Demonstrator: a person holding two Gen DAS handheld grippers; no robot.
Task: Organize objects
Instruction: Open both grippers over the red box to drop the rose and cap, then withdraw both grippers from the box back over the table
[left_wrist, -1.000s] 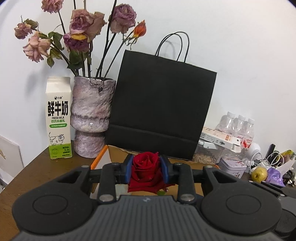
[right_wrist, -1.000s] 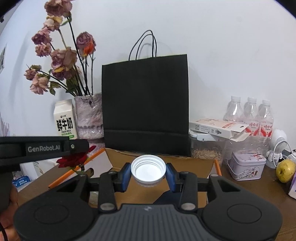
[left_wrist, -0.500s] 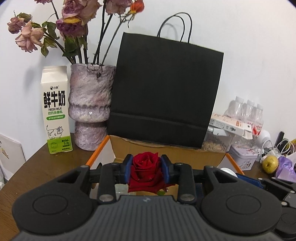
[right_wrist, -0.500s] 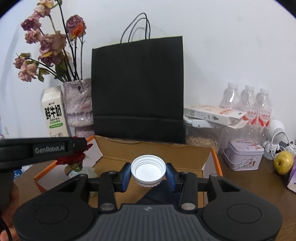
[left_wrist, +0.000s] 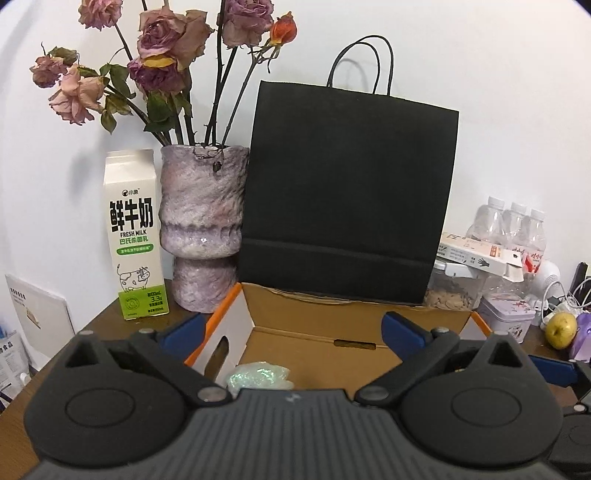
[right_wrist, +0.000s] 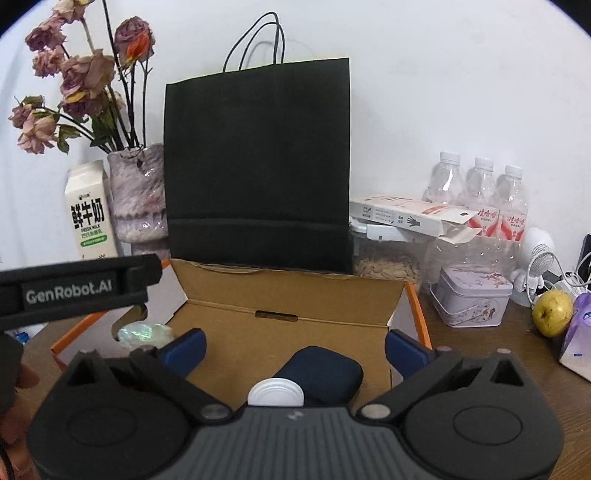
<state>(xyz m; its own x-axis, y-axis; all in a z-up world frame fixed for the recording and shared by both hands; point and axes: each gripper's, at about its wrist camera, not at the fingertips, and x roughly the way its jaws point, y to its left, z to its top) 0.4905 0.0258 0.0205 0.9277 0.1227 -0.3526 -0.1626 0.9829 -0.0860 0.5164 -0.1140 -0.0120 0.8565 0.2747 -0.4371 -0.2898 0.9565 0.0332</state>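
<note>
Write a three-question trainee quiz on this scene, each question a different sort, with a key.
1. True or false: the right gripper grips the white cap.
2. Which stands between the milk carton and the black bag? A) vase B) tin C) pear
3. Fill in: the cap lies in the cardboard ___.

Key: 1 false, its jaws are opening with nothing between them; 2 A, the vase; 3 box.

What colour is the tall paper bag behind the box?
The paper bag is plain black, with thin black handles. The left wrist view shows it best.
</note>
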